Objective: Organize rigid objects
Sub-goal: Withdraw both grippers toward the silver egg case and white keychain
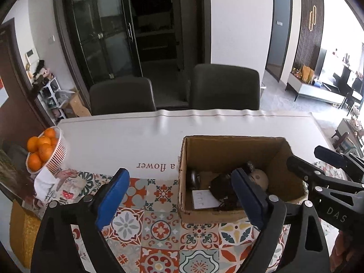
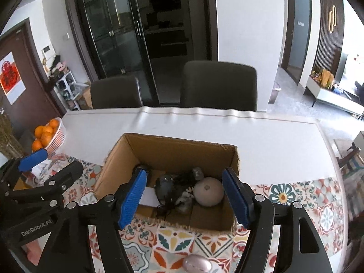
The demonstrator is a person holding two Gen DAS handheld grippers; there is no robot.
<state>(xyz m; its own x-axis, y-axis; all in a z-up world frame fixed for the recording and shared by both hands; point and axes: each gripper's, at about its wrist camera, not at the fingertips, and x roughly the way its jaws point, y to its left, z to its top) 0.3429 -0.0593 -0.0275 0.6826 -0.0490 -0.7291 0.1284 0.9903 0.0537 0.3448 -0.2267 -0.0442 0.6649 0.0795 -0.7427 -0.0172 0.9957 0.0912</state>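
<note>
An open cardboard box [image 1: 229, 143] [image 2: 173, 150] stands on the table. Inside lie a beige round object [image 2: 209, 190] [image 1: 259, 177], dark tangled items [image 2: 173, 188] [image 1: 221, 186], a white card [image 1: 203, 199] and a small grey piece [image 2: 197, 172]. A pinkish oval object [image 2: 197, 264] lies on the patterned cloth in front of the box, between my right fingers. My left gripper [image 1: 179, 198] is open and empty, left of the box's front. My right gripper [image 2: 184, 198] is open and empty, just above the box's front edge.
A white basket of oranges [image 1: 56, 157] [image 2: 58, 136] sits at the table's left edge beside a floral cloth [image 1: 61, 182]. Patterned tile cloth [image 1: 159, 227] covers the near table, white covering [image 1: 136, 141] the far part. Two dark chairs [image 1: 224, 86] stand behind.
</note>
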